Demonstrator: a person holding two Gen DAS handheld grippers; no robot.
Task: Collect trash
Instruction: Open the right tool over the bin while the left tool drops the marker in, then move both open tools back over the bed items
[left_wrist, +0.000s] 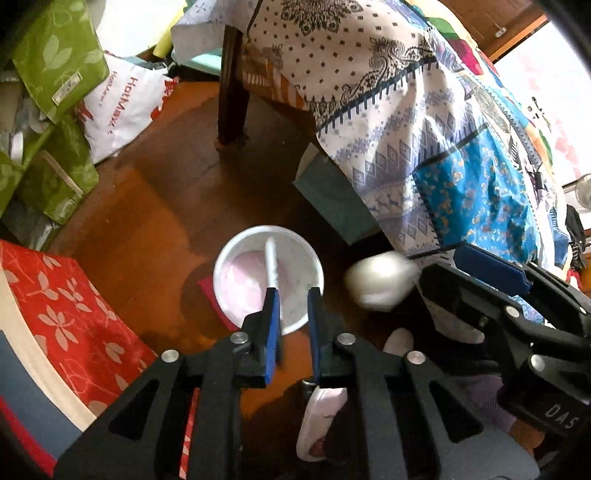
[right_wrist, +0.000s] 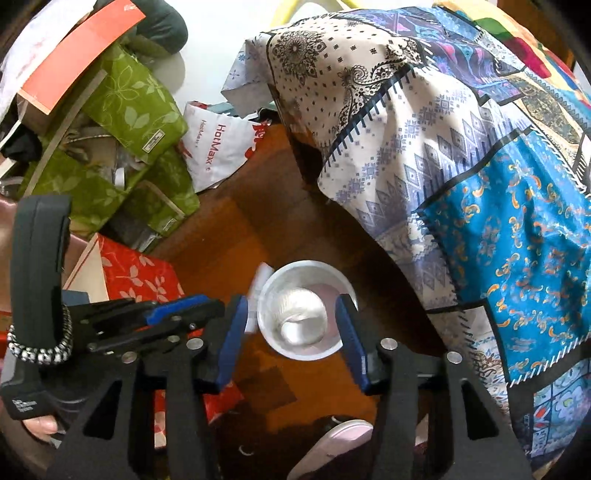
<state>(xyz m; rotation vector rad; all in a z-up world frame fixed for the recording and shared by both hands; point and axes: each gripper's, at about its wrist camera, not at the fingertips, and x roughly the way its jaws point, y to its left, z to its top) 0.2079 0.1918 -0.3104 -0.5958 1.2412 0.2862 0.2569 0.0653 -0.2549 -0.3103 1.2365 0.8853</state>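
White bin (left_wrist: 236, 295) on the floor (left_wrist: 155, 206), one stick-like scrap (left_wrist: 271, 264) lodged inside — a pale blurred wad (left_wrist: 376, 282) seen just beside the wide-open right gripper (right_wrist: 291, 328); left gripper (left_wrist: 291, 325) narrowly parted, empty; collection judged partway.

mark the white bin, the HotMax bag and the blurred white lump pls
white bin (left_wrist: 295, 246), left wrist view, far rim.
HotMax bag (right_wrist: 218, 147), right wrist view, printed front face.
blurred white lump (left_wrist: 376, 281), left wrist view, its middle, right of the bin.
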